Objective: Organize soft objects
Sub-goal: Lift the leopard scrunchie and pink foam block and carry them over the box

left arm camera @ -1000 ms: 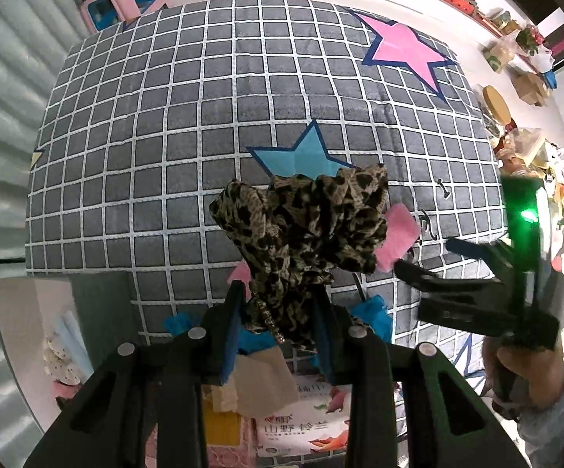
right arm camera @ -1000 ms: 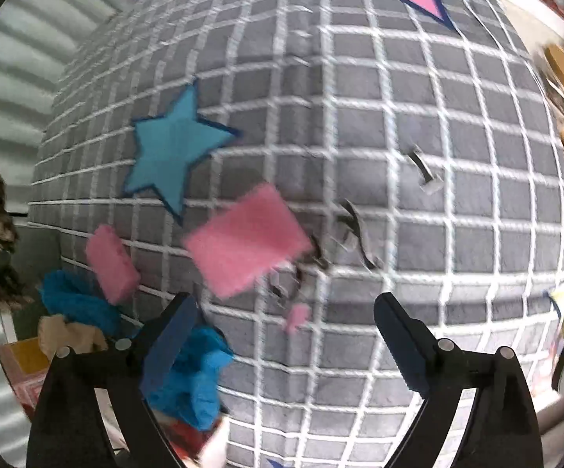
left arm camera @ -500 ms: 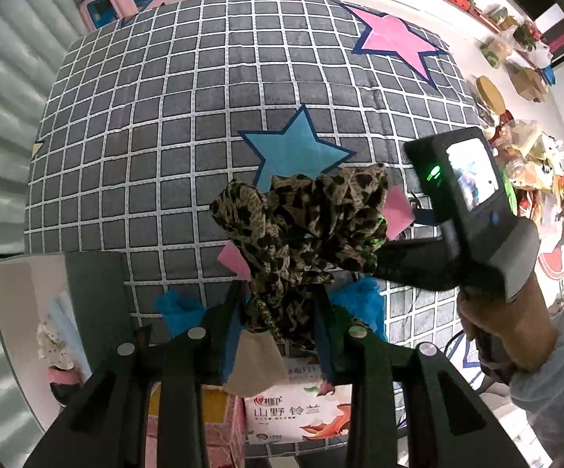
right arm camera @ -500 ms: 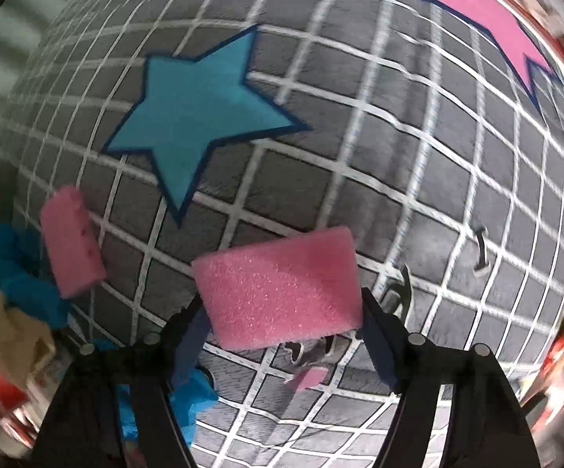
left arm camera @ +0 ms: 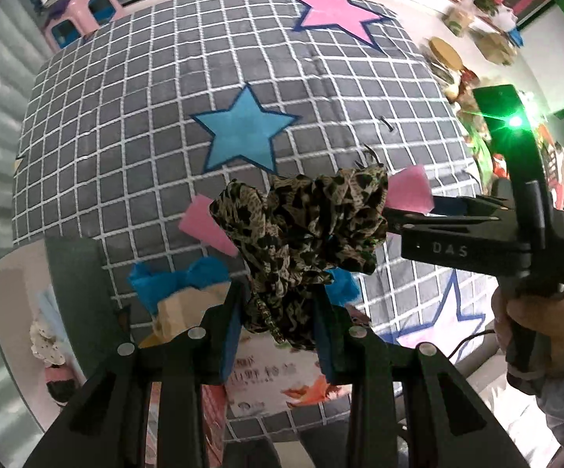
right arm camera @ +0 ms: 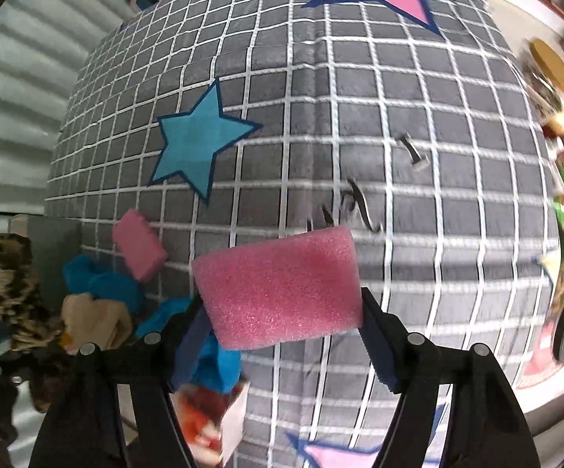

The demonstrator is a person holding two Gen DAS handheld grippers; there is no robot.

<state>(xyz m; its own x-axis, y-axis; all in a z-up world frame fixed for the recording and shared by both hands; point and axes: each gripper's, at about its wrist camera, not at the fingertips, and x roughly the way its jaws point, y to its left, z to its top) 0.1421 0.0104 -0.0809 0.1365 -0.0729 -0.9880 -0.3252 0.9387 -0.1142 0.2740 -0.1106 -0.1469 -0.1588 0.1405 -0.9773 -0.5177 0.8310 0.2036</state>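
so the left claw (left arm camera: 278, 318) is clamped on the leopard-print scrunchie (left arm camera: 305, 226), carrying it high off the grid mat (left arm camera: 125, 124), probably headed for the grey box (left arm camera: 75, 296) at 8 o'clock. right claw (right arm camera: 282, 331) just closed onto the pink sponge (right arm camera: 278, 286), pads squeezing both ends, lifted clear. second pink sponge (right arm camera: 139, 245) and blue cloth (right arm camera: 102, 279) lie on the mat at 9 o'clock, waiting their turn i guess

A second sponge (right arm camera: 139, 245) lies on the mat (right arm camera: 360, 117) beside crumpled cloths (right arm camera: 102, 280).
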